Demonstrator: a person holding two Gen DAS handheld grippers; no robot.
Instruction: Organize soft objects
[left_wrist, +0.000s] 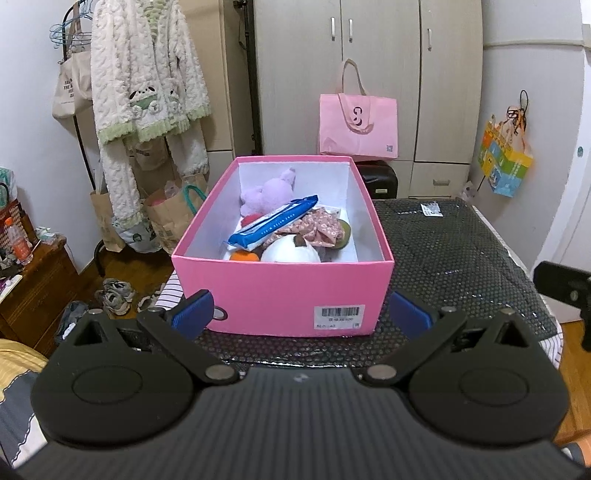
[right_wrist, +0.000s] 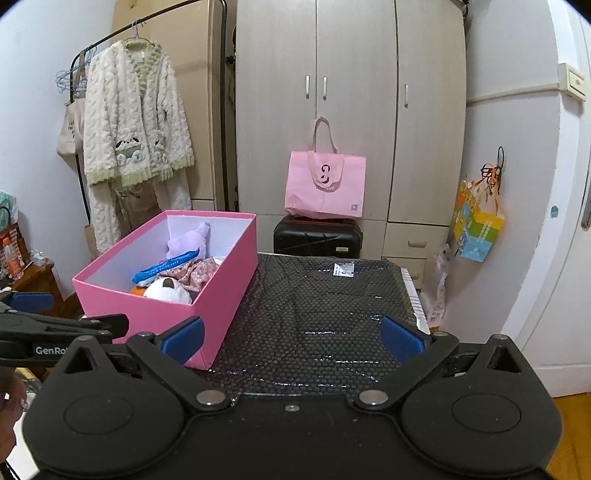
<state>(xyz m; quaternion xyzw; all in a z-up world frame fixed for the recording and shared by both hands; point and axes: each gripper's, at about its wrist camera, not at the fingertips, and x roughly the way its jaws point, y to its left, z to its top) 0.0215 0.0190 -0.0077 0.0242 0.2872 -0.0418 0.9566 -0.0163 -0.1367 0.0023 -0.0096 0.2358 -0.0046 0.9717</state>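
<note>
A: Where are the soft things?

B: All inside the open pink cardboard box (left_wrist: 284, 291) on the black bubble-wrap table cover (left_wrist: 443, 243): a lilac plush toy (left_wrist: 271, 194), a blue flat packet (left_wrist: 275, 221) lying across the pile, a floral fabric piece (left_wrist: 317, 229) and a white round plush (left_wrist: 290, 251).

A: And the tongs?

B: The left gripper (left_wrist: 301, 314) is spread wide, empty, facing the box's near wall. The right gripper (right_wrist: 293, 338) is also spread, empty, over the bare cover beside the box.

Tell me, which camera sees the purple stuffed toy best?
The left wrist view: it looks straight into the pink box, showing the purple toy. The right wrist view shows it sideways, smaller.
</note>
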